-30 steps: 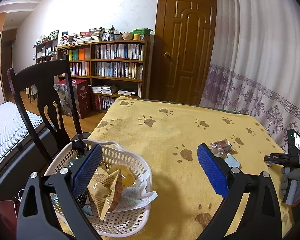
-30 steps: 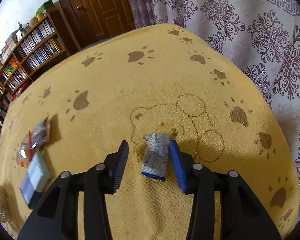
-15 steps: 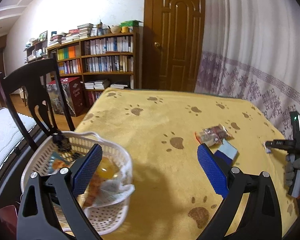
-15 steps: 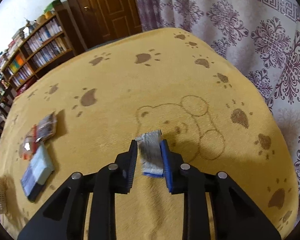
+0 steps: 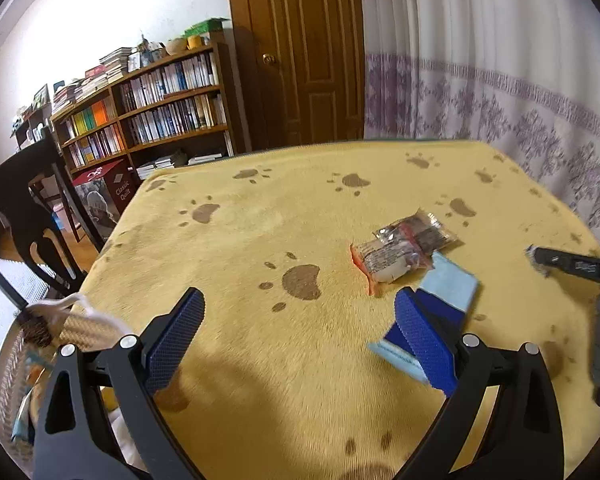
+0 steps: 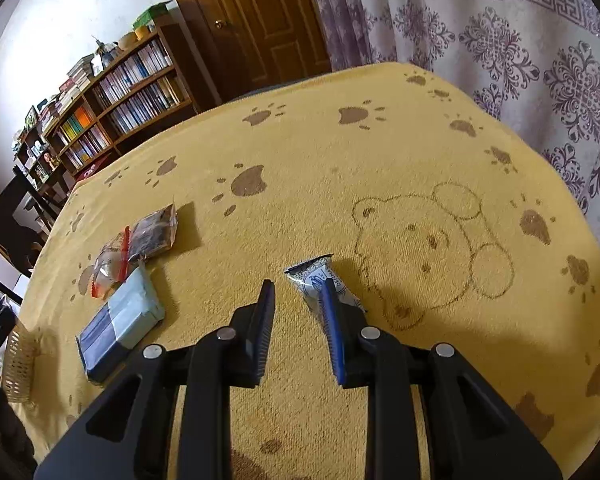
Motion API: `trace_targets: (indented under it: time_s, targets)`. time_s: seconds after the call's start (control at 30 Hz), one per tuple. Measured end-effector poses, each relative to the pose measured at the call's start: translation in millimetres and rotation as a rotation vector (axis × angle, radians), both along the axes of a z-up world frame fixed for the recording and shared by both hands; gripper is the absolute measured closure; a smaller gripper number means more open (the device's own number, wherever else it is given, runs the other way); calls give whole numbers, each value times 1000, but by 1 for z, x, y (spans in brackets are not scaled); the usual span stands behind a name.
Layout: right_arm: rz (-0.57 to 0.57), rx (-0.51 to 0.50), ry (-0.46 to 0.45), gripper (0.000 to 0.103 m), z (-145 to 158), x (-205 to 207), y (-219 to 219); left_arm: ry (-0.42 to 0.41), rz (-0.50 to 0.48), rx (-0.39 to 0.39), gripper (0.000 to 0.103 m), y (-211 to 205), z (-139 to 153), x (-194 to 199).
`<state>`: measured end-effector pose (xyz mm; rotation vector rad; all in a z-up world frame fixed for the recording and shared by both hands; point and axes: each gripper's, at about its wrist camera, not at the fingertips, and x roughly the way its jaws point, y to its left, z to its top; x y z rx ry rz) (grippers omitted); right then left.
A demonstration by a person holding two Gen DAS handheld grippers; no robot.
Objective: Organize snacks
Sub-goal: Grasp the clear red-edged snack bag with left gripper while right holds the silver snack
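The right gripper (image 6: 296,286), clenched on the silver packet (image 6: 308,276) half a second earlier, had spread again, so the packet lay ungrasped against its right finger. The left gripper (image 5: 300,300), released and empty, had swung from the basket (image 5: 4,364) toward the blue packet (image 5: 452,284).

The white basket (image 5: 80,308) at the counter's left edge is cut off; the blue packet's (image 5: 452,288) near end hides behind the left claw (image 5: 296,340).

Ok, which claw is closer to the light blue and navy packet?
Left. The left claw has one finger at the near end of the light blue and navy packet; the right claw is off to the side, at the small white snack packet.
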<state>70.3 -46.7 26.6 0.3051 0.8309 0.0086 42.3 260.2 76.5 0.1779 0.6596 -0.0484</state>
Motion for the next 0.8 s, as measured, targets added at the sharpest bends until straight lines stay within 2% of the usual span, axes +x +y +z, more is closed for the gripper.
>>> trace_targets:
  time_s: [0.1, 0.27, 0.43, 0.67, 0.8]
  targets:
    - [8, 1, -18, 79, -2, -1, -2, 24, -4, 78, 6, -14, -16, 20]
    - [7, 21, -32, 78, -9, -3, -10, 53, -10, 155, 6, -29, -35, 42]
    - [17, 74, -15, 78, -15, -1, -15, 64, -45, 192, 6, -44, -44, 59]
    - [20, 92, -23, 78, -15, -3, -15, 42, -158, 285, 6, -76, -51, 69]
    - [19, 94, -27, 78, -15, -4, -15, 42, -193, 304, 6, -82, -49, 79]
